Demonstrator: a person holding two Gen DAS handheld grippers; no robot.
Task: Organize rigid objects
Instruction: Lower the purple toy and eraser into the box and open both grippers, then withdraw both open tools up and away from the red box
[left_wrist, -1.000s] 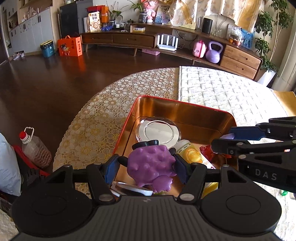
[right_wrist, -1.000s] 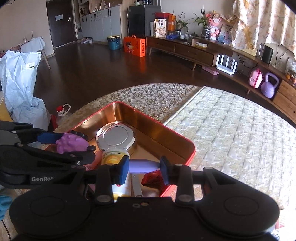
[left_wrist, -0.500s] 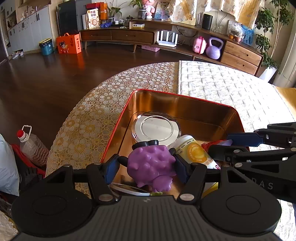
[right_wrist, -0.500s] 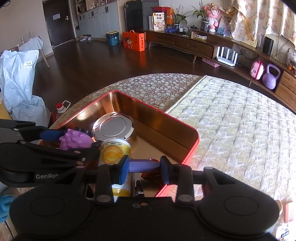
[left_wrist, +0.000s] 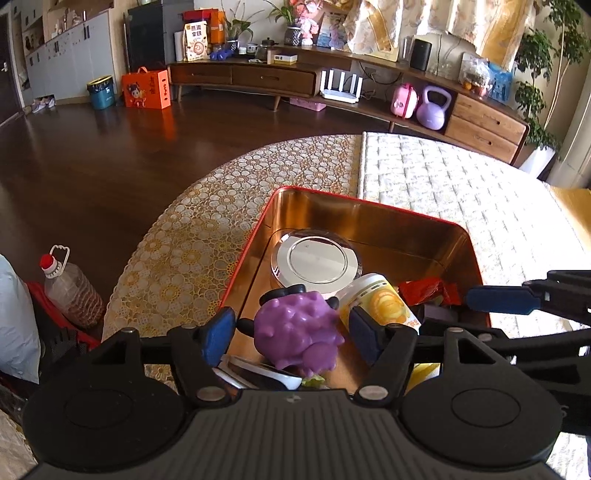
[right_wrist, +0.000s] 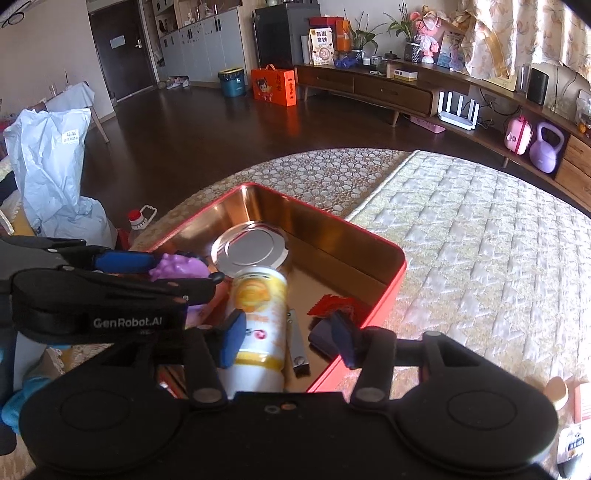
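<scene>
**A:** The red tin tray (left_wrist: 476, 251), copper-coloured inside, sits low and centre in both views, on a lace-patterned tablecloth (left_wrist: 207, 229). What is furthest left?

**B:** In the left wrist view, a plastic bottle (left_wrist: 70, 291) stands on the floor at the left edge. Then comes the left gripper (left_wrist: 291, 328), jaws opening, with the knobbly purple toy (left_wrist: 295, 332) between them over the tray's near left part. A gap shows at each blue pad, so nothing presses on it.

**A:** And beyond the toy?

**B:** A round silver lid (left_wrist: 314, 258) lies flat toward the tray's far wall. Right of the toy lies a white and yellow bottle (left_wrist: 380, 302) on its side, then a red wrapper (left_wrist: 424, 288).

**A:** The other tool?

**B:** In the right wrist view, the right gripper (right_wrist: 288, 339) hangs over the tray's near right corner, jaws opening. A silver nail clipper (right_wrist: 297, 343) and a small dark purple piece (right_wrist: 321, 332) lie below, unclamped. A quilted mat (right_wrist: 480, 240) fills the right.
</scene>
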